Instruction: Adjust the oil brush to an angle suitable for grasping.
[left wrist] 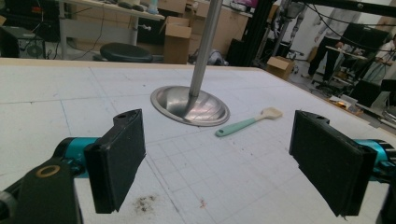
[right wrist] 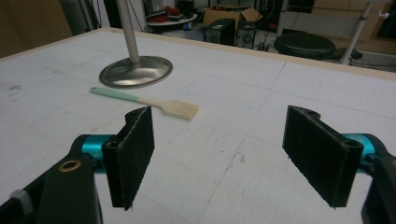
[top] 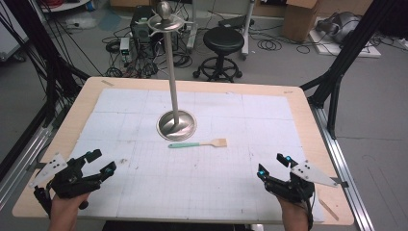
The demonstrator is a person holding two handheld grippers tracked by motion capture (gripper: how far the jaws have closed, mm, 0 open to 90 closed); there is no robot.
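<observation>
Both grippers idle, jaws spread, gripping nothing.
Mint-green-handled brush with pale bristles (top: 197, 143) lies flat just in front of the polished steel stand's round base (top: 176, 125); left gripper (top: 100, 161) and right gripper (top: 273, 163) sit well apart from it. No legible writing.

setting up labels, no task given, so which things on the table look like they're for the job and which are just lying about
Likely for the job:
brush with mint handle
metal stand
left gripper, open
right gripper, open

Just lying about:
wooden stick at table's edge
stool
boxes
</observation>
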